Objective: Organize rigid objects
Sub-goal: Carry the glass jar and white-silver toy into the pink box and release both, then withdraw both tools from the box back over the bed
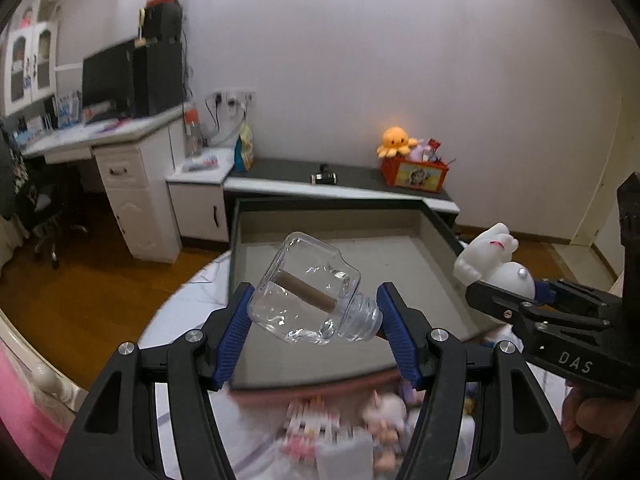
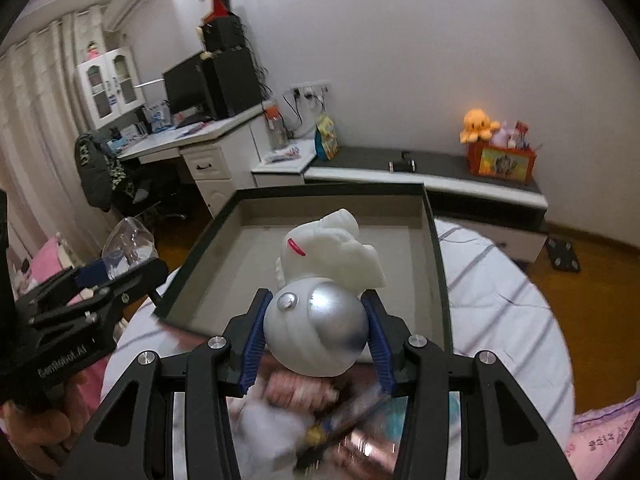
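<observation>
My left gripper (image 1: 314,314) is shut on a clear plastic bottle (image 1: 310,292) with a brown tube inside, held tilted above the front of the grey open box (image 1: 440,240). My right gripper (image 2: 316,332) is shut on a white and silver toy figure (image 2: 320,280), held above the front edge of the same box (image 2: 436,264). In the left wrist view the toy (image 1: 492,260) and right gripper (image 1: 520,300) sit at the right. In the right wrist view the bottle (image 2: 128,246) and left gripper (image 2: 92,280) sit at the left.
Blurred small toys and packets (image 1: 340,424) lie on the white round table (image 1: 180,312) below both grippers, also in the right wrist view (image 2: 312,396). Beyond the box are a low bench with a red toy bin (image 1: 414,174) and a white desk (image 1: 80,140).
</observation>
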